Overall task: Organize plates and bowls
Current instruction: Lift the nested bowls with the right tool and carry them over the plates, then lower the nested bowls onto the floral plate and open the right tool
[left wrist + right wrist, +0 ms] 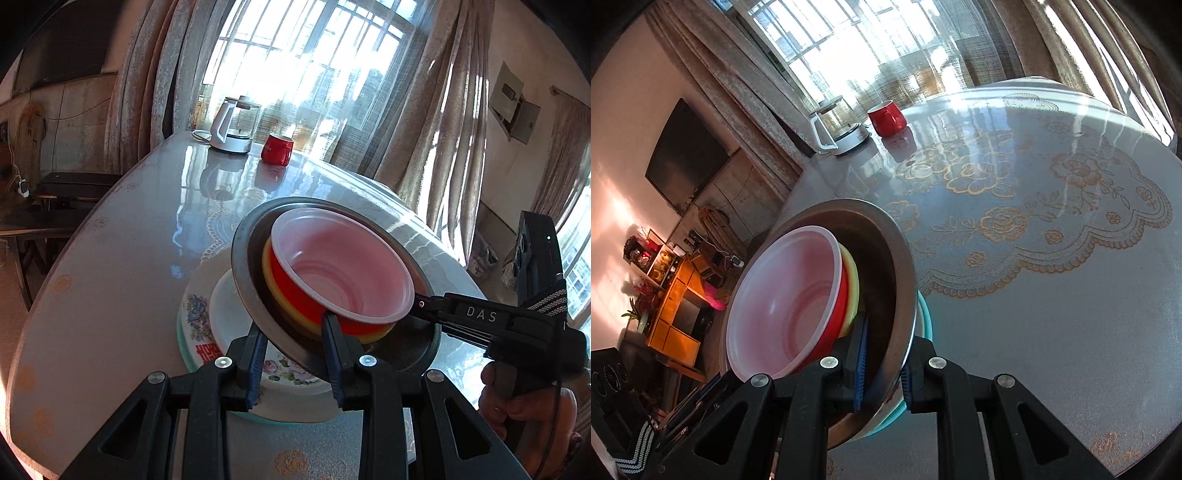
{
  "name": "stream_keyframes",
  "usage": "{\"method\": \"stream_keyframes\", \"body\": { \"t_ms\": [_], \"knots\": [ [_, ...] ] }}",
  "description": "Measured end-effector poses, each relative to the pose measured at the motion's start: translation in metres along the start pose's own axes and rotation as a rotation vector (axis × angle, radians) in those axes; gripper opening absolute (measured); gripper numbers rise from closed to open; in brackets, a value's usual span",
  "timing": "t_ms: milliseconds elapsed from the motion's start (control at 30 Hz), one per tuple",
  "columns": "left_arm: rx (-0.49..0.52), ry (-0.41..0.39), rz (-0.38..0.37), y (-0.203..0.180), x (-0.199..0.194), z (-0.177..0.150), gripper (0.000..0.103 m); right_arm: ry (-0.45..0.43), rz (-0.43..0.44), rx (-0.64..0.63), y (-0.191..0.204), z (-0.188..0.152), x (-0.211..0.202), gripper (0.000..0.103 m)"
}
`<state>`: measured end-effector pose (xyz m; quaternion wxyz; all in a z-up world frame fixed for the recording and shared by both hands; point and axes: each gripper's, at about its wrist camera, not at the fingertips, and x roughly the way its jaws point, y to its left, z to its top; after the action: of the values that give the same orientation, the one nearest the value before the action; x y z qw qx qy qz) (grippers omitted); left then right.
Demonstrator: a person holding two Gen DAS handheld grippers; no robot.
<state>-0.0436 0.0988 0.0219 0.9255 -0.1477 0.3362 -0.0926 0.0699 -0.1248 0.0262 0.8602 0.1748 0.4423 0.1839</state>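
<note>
A steel bowl holds a red bowl with a white inside, nested in a yellow bowl. My left gripper is shut on the steel bowl's near rim. My right gripper grips the opposite rim. The steel bowl sits tilted over a stack of flowered plates with a teal plate at the bottom. In the right wrist view my right gripper clamps the steel bowl's rim, the red bowl and yellow bowl inside, the teal plate beneath.
A round table with a lace-pattern cloth under glass. A glass kettle and a red mug stand at its far edge by the curtained window. A bench stands left of the table.
</note>
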Motion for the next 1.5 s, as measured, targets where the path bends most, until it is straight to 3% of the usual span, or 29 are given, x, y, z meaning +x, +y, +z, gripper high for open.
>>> {"method": "stream_keyframes", "body": {
  "t_ms": [267,800,1167,1333,1500],
  "knots": [
    [-0.034,0.008,0.038,0.020,-0.002,-0.008,0.031,0.056,0.010,-0.021,0.015,-0.007,0.023,0.017],
    [-0.033,0.044,0.062,0.023,0.016,-0.014,0.031,0.094,-0.021,0.005,0.004,-0.020,0.033,0.017],
    [-0.019,0.036,0.091,0.025,0.019,-0.016,0.031,0.084,-0.009,-0.011,0.004,-0.023,0.030,0.018],
    [-0.001,0.029,0.105,0.022,0.018,-0.017,0.031,0.072,-0.020,-0.019,0.004,-0.023,0.019,0.025],
    [0.003,0.029,0.113,0.022,0.019,-0.016,0.031,0.038,-0.047,-0.067,0.007,-0.026,0.010,0.021]
  ]
}}
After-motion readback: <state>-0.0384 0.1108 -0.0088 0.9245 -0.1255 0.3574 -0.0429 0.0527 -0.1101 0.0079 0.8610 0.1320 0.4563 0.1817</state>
